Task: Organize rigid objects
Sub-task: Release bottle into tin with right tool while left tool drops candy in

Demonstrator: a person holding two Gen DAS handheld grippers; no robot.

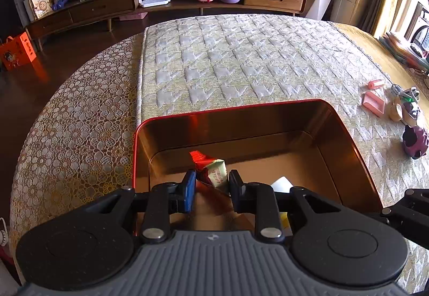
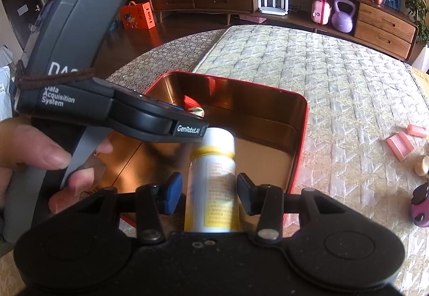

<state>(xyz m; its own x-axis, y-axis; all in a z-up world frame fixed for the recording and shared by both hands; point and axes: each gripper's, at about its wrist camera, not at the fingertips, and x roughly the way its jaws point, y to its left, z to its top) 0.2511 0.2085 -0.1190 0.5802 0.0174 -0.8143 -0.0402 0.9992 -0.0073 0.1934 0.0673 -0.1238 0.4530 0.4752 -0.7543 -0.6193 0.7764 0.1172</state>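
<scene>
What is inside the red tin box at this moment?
Inside the red tin box the left gripper holds a candy packet, and the right gripper holds a white bottle. The grippers cover the near floor.

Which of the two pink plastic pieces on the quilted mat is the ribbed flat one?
The nearer pink ribbed block, lying flat with grooves on top. The other, the small pink cylinder, is smooth, round and farther back.
</scene>
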